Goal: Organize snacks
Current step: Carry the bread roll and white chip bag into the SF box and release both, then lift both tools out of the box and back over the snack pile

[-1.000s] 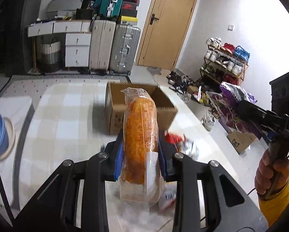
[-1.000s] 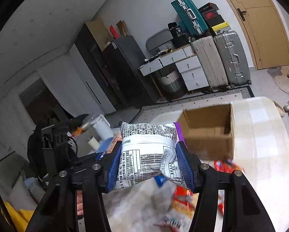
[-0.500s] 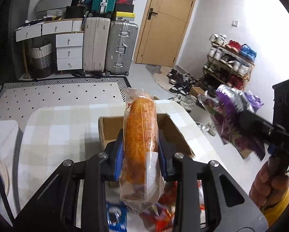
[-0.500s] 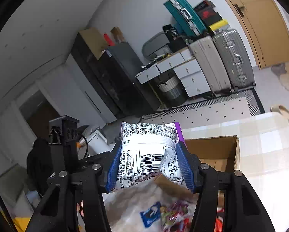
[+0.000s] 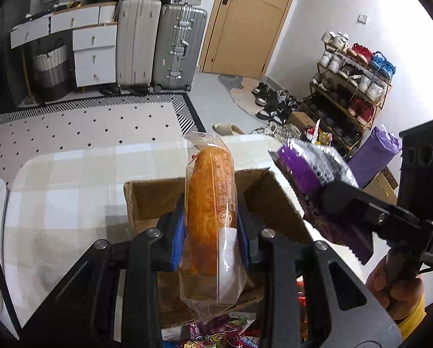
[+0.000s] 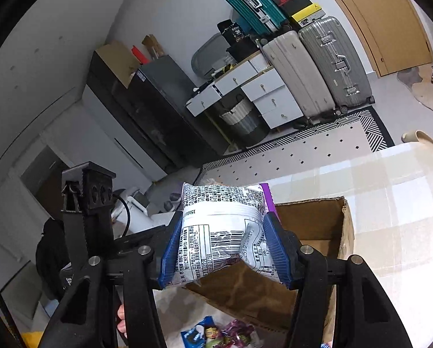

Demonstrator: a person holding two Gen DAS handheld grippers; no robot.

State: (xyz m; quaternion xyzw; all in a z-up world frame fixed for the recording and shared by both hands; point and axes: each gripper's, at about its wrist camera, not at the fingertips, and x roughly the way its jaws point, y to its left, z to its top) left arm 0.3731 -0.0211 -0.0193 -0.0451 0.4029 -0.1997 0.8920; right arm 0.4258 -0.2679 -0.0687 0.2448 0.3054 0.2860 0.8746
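My left gripper [image 5: 210, 232] is shut on a long orange bread roll in clear wrap [image 5: 210, 203], held upright above the open cardboard box [image 5: 147, 194]. My right gripper [image 6: 225, 243] is shut on a purple and silver snack bag [image 6: 222, 226], held over the near edge of the same box [image 6: 326, 220]. In the left wrist view the right gripper with its bag [image 5: 312, 174] hangs over the box's right side. Several loose snack packets [image 6: 216, 333] lie on the table in front of the box; they also show in the left wrist view [image 5: 231, 333].
The box stands on a checked tablecloth [image 5: 65, 203]. Beyond the table are a patterned rug [image 5: 86, 124], suitcases [image 5: 158, 43], white drawers [image 5: 94, 52], a door [image 5: 245, 20] and a shoe rack [image 5: 355, 81]. The left gripper's body [image 6: 83, 203] shows left in the right wrist view.
Both grippers have moved forward with their snacks and now hang over the box. The box looks closer and lower in both views. Both grips are unchanged.
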